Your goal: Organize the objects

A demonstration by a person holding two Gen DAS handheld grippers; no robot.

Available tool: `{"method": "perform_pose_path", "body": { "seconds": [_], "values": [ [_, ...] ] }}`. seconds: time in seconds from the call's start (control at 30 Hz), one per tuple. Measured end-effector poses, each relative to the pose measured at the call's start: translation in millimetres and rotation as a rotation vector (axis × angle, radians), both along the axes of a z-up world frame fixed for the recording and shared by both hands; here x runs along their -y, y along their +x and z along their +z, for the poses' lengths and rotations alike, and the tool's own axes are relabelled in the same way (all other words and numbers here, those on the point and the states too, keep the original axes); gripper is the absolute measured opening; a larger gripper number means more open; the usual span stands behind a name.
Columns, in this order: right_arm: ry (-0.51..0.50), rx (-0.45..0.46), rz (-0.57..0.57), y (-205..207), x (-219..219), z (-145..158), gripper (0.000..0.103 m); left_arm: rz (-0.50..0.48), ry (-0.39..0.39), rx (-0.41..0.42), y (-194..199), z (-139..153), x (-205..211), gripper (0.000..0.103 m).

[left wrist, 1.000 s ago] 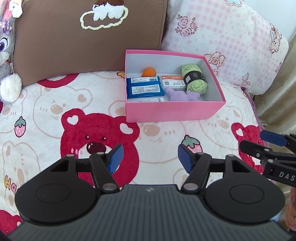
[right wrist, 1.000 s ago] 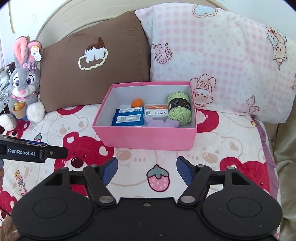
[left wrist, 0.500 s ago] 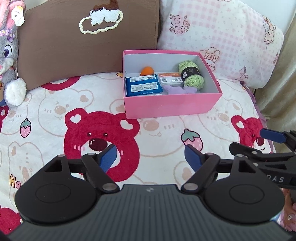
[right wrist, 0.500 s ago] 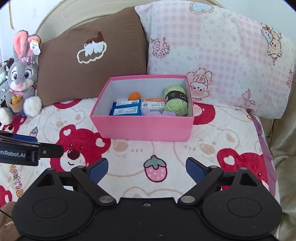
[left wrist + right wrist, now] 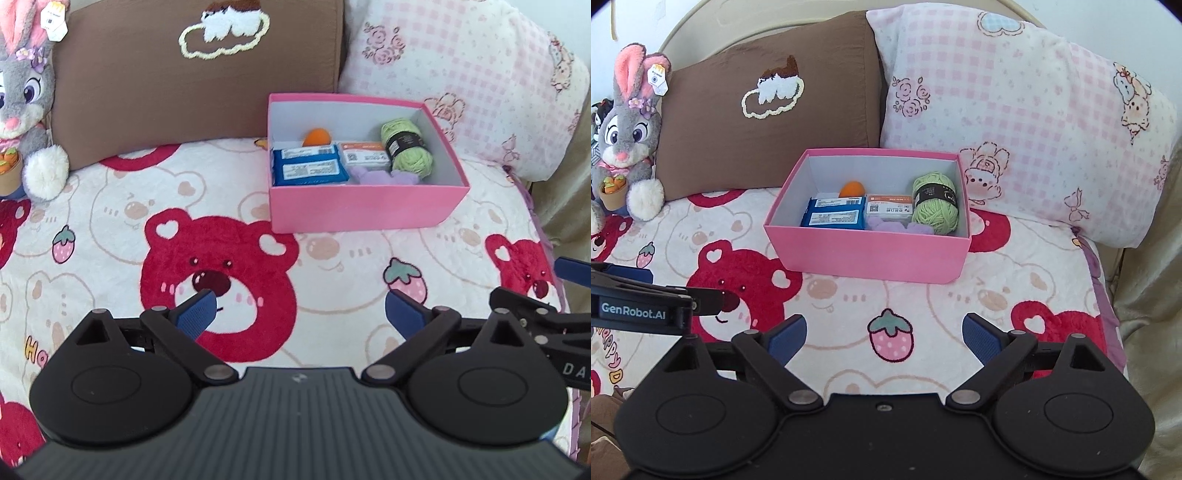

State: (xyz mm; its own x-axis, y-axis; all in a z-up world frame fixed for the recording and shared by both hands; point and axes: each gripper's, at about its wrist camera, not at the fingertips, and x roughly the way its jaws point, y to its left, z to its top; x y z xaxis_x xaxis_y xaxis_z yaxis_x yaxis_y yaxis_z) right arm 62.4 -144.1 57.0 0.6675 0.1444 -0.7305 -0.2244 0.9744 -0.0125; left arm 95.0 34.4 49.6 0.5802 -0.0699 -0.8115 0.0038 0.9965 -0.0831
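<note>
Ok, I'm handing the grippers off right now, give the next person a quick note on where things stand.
Left gripper: open, holding nothing, above the blanket.
Right gripper: open, holding nothing, short of the box.
Pink box: on the blanket by the pillows, holding green yarn, blue packets, an orange-and-white carton, an orange ball and a purple soft item.
Done: those items are boxed.
Left: nothing loose in view; check with whoever set the job.

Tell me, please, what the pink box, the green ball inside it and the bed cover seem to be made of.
Pink box: probably cardboard, matte, with thin straight walls and a pale grey inside.
Green ball: yarn, likely acrylic or cotton; wound strands show under a dark paper band.
Bed cover: plush fleece, seemingly; the printed bears look fuzzy, with a short soft nap.
</note>
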Motion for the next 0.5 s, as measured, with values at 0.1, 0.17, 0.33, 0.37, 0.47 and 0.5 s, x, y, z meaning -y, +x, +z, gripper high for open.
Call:
{"method": "perform_pose_path", "body": {
  "seconds": [0.1,0.17,0.33,0.37,0.47,0.5],
  "values": [
    [0.001,-0.014,-0.006,-0.1,0.3,-1.3,0.094,0.021,0.022,-0.027,1.7,-4.1,0.4,0.099],
    [0.002,-0.023,-0.012,-0.5,1.2,-3.4,0.094,0.026,0.036,-0.032,1.9,-5.8,0.9,0.099],
    [0.003,-0.036,-0.023,0.2,2.2,-4.6,0.094,0.013,0.044,-0.056,3.6,-9.7,3.3,0.099],
    [0.006,-0.037,-0.026,0.7,2.7,-4.6,0.094,0.014,0.044,-0.058,3.3,-9.8,3.4,0.099],
    [0.011,-0.044,-0.033,1.5,4.1,-5.1,0.094,0.021,0.064,-0.044,3.8,-9.9,3.8,0.099],
    [0.011,-0.045,-0.034,1.7,4.3,-5.4,0.094,0.020,0.063,-0.040,3.9,-9.7,3.3,0.099]
  ]
}}
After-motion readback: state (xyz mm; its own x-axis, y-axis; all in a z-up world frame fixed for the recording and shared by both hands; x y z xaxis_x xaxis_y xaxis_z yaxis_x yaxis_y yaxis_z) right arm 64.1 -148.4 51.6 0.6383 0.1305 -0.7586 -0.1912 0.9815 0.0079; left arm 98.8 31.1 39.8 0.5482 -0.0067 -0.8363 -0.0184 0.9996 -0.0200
